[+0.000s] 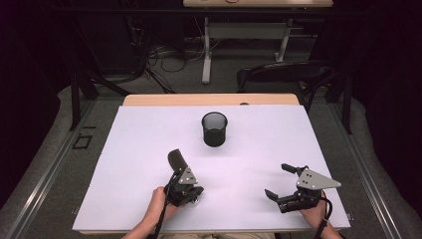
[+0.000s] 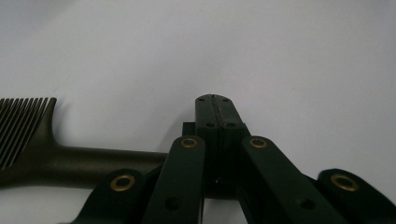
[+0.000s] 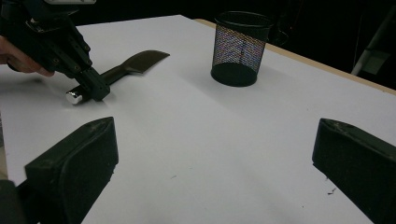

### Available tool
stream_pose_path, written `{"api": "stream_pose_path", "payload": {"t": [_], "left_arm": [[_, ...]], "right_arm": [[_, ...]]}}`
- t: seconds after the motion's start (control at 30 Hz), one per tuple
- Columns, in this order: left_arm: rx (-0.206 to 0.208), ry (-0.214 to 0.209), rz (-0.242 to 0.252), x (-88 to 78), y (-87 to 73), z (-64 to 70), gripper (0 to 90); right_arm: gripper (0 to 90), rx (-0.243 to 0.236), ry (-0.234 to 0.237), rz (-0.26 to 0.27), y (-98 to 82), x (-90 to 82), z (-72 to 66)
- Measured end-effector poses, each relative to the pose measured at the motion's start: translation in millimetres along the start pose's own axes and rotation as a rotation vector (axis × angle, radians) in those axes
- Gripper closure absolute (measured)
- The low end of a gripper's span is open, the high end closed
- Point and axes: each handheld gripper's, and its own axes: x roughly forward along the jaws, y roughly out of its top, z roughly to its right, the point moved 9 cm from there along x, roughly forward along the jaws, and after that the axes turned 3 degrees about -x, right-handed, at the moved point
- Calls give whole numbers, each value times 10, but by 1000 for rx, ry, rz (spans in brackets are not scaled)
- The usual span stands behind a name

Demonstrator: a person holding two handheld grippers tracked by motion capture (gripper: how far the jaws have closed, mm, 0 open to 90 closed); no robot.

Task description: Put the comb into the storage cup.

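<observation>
black mesh cup at centre frame waits empty; the left gripper clamps the comb (not yet lifted), the right gripper gapes empty.

Both tongs are black, their linkage arms pinned with brass rivets, each topped by a grey triangular plate.

A dim room around a white-topped bench

The bench has a white sheet over a pale wooden top, whose edge shows along the far side. Grey floor surrounds it, with metal rails running along both sides. Beyond stand a black chair, a white-legged table and a tangle of cables, perhaps power leads. The walls are lost in darkness.
</observation>
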Motion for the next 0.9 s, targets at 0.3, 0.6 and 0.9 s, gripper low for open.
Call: {"api": "stream_pose_path", "payload": {"t": [0.3, 0.6, 0.9], "left_arm": [[-2, 9, -8, -52, -49, -40, 900], [11, 18, -33, -61, -85, -40, 900], [12, 31, -46, -96, -117, -75, 900]], "right_arm": [[0, 0, -1, 0, 0, -1, 3], [0, 0, -2, -1, 0, -2, 0], [0, 2, -2, -1, -2, -4, 3]]}}
